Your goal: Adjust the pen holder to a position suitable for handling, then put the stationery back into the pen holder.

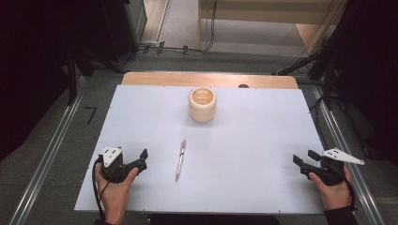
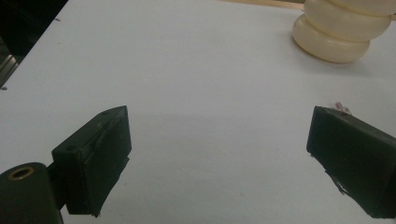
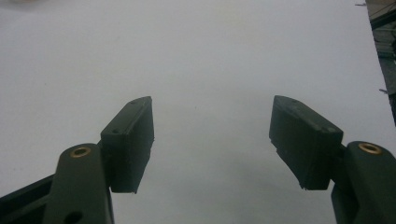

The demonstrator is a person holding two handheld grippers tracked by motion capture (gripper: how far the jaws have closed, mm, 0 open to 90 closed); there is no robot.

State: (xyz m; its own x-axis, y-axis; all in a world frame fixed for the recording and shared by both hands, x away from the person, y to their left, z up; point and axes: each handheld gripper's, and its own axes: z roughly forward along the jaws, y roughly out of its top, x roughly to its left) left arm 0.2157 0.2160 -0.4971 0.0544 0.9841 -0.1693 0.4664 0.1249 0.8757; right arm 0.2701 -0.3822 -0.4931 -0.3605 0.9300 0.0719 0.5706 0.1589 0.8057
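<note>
The left claw (image 1: 141,157) and the right claw (image 1: 304,157) rest near the bench (image 1: 263,140) side edges, jaws wide apart, holding nothing. Between them lies one pen (image 1: 180,159), on open surface. One ribbed cream cup (image 1: 202,104) stands near the far edge.

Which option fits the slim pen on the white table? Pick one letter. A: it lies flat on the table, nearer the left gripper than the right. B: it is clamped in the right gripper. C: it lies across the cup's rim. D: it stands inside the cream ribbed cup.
A: the slim pen lies flat on the white table, apart from the cream ribbed cup, close to the open left gripper and far from the open right gripper.
</note>
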